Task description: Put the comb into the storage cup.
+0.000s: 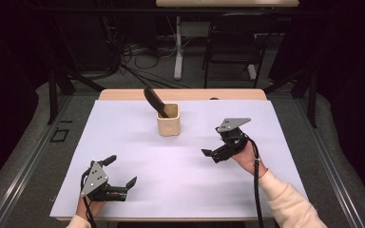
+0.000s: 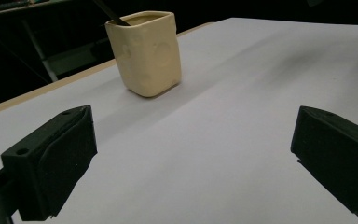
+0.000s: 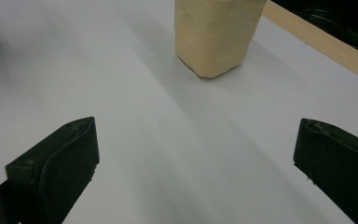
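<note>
1. Standing upright toward the far middle of the white sheet (image 1: 180, 180): cream cup (image 1: 168, 120), a black tool (image 1: 154, 100) leaning out of it to the left.
2. Right gripper (image 1: 216, 141): near the cup, to its right; jaws wide apart, empty.
3. Left gripper (image 1: 122, 170): near edge, well apart from the cup; jaws spread wide, holding nothing.
</note>
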`<state>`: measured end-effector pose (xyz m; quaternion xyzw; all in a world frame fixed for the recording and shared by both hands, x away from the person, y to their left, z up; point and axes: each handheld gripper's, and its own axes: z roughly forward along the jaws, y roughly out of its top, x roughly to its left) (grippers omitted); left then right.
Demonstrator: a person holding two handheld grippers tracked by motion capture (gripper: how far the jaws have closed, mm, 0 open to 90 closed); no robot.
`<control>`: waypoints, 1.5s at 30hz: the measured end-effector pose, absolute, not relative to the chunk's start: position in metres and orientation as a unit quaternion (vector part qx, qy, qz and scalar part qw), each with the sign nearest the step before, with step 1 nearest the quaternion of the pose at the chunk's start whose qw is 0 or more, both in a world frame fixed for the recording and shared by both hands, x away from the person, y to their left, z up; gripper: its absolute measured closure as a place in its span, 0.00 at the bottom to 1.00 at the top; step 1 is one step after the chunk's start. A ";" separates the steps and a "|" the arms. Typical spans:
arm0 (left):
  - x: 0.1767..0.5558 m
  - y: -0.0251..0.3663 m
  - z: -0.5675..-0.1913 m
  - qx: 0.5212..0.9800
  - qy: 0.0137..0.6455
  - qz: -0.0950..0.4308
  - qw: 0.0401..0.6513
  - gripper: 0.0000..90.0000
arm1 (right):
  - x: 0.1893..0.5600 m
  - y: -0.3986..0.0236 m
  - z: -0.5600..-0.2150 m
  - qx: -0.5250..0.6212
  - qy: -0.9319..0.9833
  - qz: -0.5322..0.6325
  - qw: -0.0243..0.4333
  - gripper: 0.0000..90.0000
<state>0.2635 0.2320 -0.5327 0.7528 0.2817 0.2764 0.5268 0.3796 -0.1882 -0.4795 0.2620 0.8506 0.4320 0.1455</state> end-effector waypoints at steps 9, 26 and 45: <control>0.264 0.232 -0.533 0.755 0.280 0.275 0.525 0.00 | 0.360 -0.204 -0.489 0.268 0.842 0.435 0.175 0.00; 0.264 0.231 -0.533 0.756 0.281 0.275 0.524 0.00 | 0.323 -0.223 -0.504 0.264 0.844 0.424 0.195 0.00; 0.264 0.231 -0.533 0.756 0.283 0.276 0.522 0.00 | 0.286 -0.247 -0.515 0.259 0.833 0.430 0.231 0.00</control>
